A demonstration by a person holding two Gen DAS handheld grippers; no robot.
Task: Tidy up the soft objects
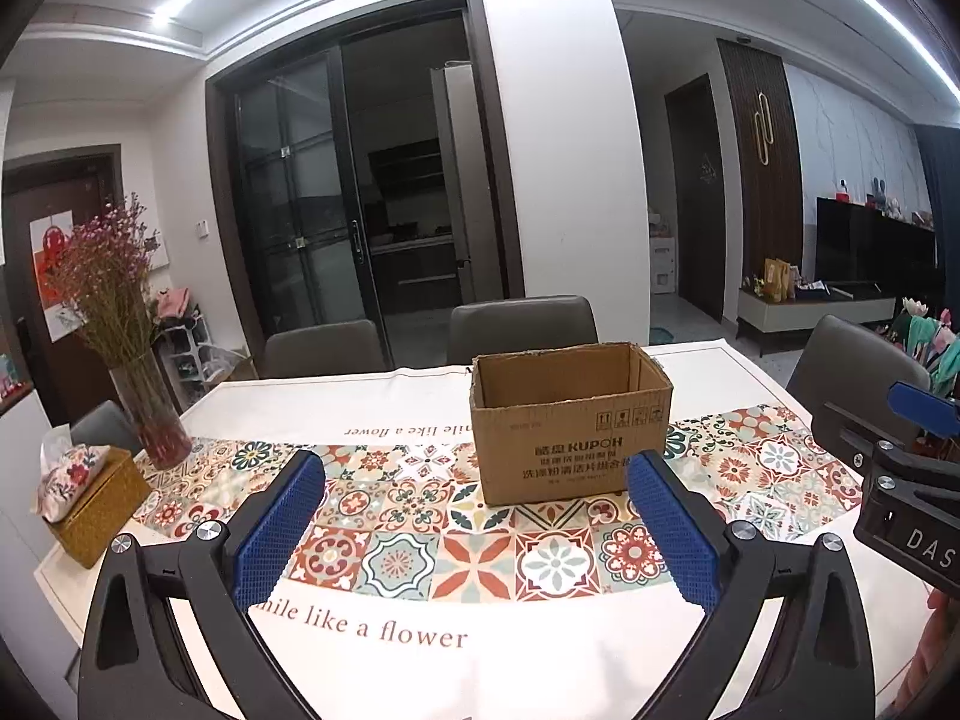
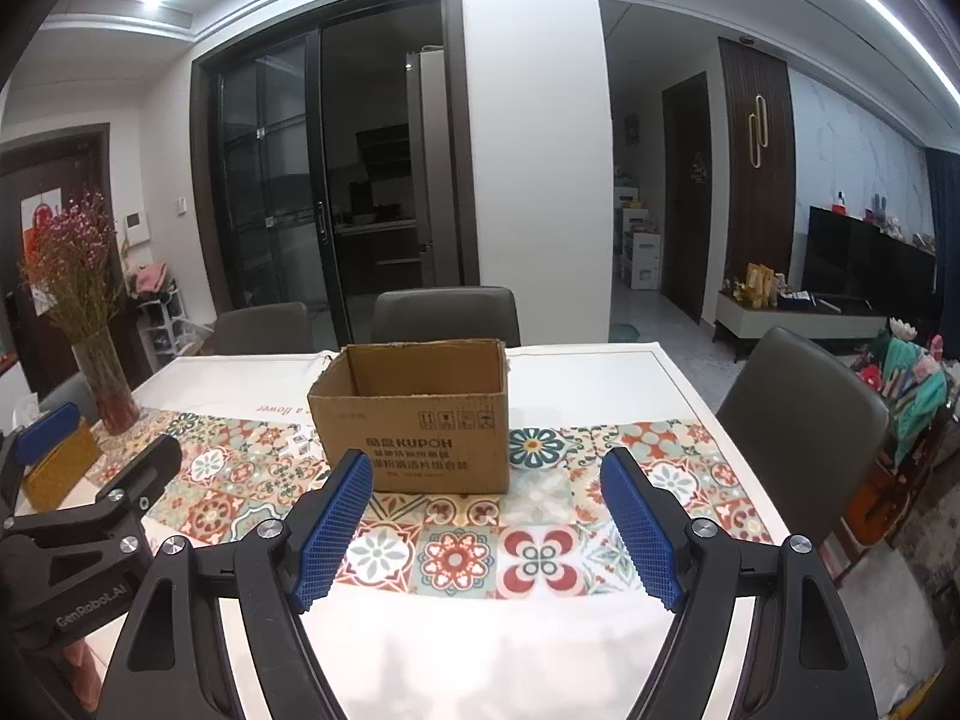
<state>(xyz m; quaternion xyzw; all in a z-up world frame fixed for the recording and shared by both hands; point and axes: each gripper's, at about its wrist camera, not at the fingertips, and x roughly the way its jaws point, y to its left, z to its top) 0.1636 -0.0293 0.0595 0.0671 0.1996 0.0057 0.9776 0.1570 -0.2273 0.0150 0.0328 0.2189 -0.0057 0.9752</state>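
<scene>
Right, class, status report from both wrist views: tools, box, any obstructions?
Left tool open, empty. Right tool open, empty. Cardboard box upright on table, top open; no soft objects visible. Nothing between tools and box.

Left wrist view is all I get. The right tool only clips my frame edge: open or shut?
Observer: Open. The right tool has its blue pads wide apart, with nothing between them.
Operator: Anything soft on the table behind it?
Observer: No. The tablecloth right of the cardboard box shows only print, out to the table's right edge.
Operator: Box contents?
Observer: The right wrist view adds the inner left wall, which is bare cardboard. The box floor is hidden here too.
</scene>
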